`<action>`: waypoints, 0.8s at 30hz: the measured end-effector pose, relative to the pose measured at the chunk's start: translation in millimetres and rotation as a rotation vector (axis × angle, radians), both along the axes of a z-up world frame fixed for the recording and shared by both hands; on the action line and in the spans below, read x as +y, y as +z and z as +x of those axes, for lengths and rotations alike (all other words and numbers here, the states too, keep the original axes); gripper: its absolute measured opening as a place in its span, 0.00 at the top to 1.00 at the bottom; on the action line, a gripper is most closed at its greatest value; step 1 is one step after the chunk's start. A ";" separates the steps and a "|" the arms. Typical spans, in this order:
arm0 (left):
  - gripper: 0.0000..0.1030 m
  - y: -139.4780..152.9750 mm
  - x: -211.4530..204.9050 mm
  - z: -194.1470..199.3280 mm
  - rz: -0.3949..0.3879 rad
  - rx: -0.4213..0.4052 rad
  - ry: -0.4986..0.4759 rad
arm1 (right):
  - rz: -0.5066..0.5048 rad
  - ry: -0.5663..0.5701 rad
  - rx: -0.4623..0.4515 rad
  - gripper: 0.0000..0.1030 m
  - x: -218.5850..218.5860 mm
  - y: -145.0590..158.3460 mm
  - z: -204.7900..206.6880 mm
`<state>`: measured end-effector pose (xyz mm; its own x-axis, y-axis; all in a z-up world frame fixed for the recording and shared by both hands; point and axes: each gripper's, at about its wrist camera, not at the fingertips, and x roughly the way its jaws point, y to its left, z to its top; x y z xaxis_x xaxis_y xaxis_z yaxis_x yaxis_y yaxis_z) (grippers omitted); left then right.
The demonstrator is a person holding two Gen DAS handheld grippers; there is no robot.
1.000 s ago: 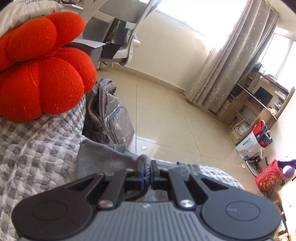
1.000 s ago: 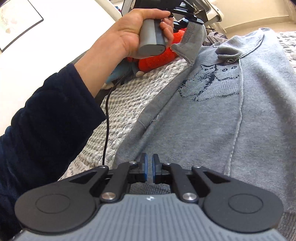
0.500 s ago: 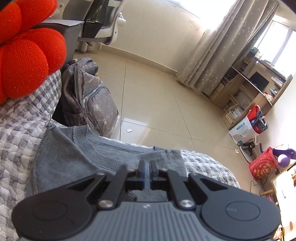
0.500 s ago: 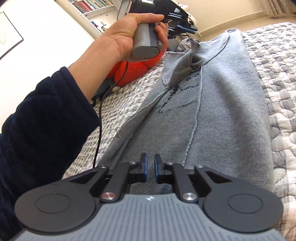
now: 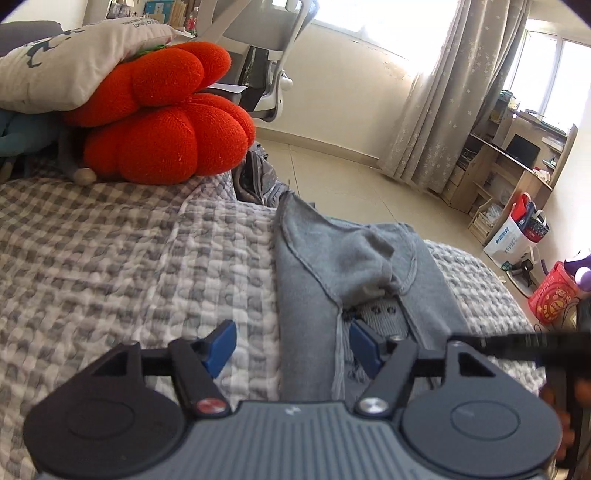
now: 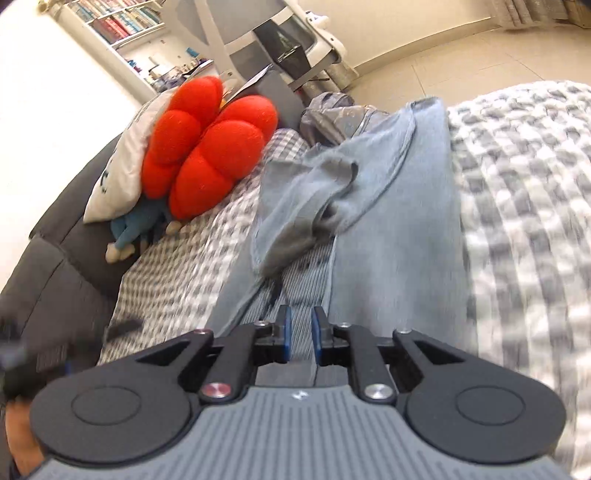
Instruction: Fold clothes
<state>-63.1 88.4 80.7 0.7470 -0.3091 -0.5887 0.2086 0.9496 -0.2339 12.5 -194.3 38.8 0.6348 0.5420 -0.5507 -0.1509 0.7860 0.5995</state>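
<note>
Blue-padded left tongs (image 5: 291, 349) gape wide, empty; right tongs (image 6: 299, 334) stand slightly parted, holding nothing. Grey sweater (image 5: 314, 266) lies lengthwise on the quilted bed (image 5: 129, 258), sides folded inward; smooth the bunched sleeve (image 6: 306, 192) before creasing.

Domestic room, bedroom type. Indicators: bed with checked quilt (image 5: 110, 258), red cushion (image 5: 166, 122) and white pillow (image 5: 74, 62) at its far edge, tiled floor (image 5: 351, 184), curtains (image 5: 443, 110), wooden desk (image 5: 509, 173), bookshelf (image 6: 118, 22).
</note>
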 end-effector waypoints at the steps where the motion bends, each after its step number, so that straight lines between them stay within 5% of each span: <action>1: 0.32 -4.1 -0.1 -16.7 0.011 -0.015 -0.012 | -0.009 -0.008 0.009 0.62 -1.4 2.4 20.9; 2: 0.30 -8.2 -0.3 -33.3 0.023 -0.029 -0.024 | -0.019 -0.015 0.017 0.47 -2.5 4.4 40.9; 11: 0.30 -47.4 -32.7 -58.6 0.244 -0.117 -0.073 | -0.165 -0.036 0.065 0.45 23.8 -11.6 122.0; 13: 0.37 -54.1 -31.6 -56.9 0.257 -0.100 -0.080 | -0.177 -0.004 0.015 0.45 31.0 -10.8 120.6; 14: 0.56 -56.9 -28.3 -54.6 0.237 -0.075 -0.092 | -0.209 0.006 -0.010 0.45 37.0 -10.0 120.3; 15: 0.80 -59.7 -24.9 -52.3 0.217 -0.050 -0.103 | -0.241 0.016 -0.035 0.52 43.0 -9.2 120.0; 16: 0.85 -62.5 -20.0 -50.1 0.182 -0.019 -0.106 | -0.273 0.026 -0.060 0.60 48.9 -8.5 119.6; 18: 0.86 -64.0 -12.8 -48.5 0.138 0.000 -0.109 | -0.329 0.038 -0.091 0.86 58.3 -7.4 118.7; 24: 0.90 -56.3 -9.2 -52.5 0.126 0.004 -0.114 | -0.332 0.076 -0.146 0.96 66.2 5.1 121.3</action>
